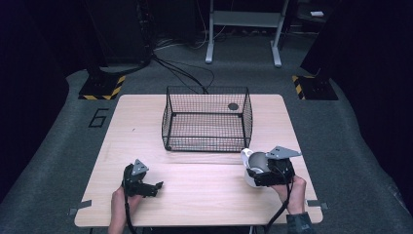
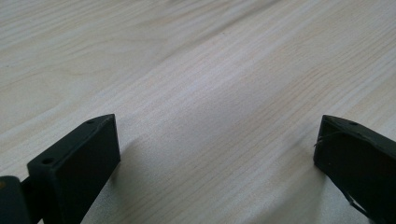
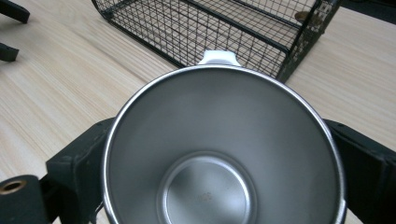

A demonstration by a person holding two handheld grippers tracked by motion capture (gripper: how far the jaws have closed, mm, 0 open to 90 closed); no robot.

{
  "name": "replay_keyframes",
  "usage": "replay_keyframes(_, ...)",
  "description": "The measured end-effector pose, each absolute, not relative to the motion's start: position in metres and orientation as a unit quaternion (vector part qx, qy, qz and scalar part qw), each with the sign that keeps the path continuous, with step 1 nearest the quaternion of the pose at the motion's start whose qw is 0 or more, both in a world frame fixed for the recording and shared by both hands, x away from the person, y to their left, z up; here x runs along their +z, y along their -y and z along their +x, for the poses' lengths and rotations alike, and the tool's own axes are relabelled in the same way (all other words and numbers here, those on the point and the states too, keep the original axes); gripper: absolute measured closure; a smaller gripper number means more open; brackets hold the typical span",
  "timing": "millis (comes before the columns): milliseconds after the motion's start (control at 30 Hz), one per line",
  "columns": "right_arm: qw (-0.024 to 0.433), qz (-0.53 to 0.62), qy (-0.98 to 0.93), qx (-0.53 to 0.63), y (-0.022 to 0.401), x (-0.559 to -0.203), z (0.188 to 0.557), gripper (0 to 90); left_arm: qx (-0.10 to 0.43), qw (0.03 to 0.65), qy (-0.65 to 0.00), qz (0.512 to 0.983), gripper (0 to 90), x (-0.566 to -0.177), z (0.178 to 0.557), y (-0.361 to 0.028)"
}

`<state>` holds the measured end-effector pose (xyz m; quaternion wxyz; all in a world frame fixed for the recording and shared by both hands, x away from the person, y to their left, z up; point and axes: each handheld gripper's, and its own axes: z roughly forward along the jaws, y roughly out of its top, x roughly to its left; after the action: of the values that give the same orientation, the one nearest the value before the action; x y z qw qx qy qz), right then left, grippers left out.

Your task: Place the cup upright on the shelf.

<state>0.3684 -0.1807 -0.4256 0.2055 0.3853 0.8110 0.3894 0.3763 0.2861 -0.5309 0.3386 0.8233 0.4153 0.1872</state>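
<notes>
Both jaws of the right gripper (image 1: pixel 267 171) clasp a rigid, slippery steel cup (image 3: pixel 224 149); the left gripper (image 1: pixel 146 186) gapes wide.

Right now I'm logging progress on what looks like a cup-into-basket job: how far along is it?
Early. Done: the right gripper has its jaws on either side of the cup, which sits just in front of the basket. In hand: that grasp. The left gripper is open over bare table. Left: if the basket is the goal, the cup has yet to go in; the basket looks empty.
</notes>
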Motion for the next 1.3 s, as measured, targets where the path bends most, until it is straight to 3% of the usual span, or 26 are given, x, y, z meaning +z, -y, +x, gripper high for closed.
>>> replay_keyframes(1300,0.189,0.326,-0.831,0.410,0.130,-0.366,0.406,5.6,0.187,0.345,-0.416,0.820,0.1,-0.532,0.378,-0.286)
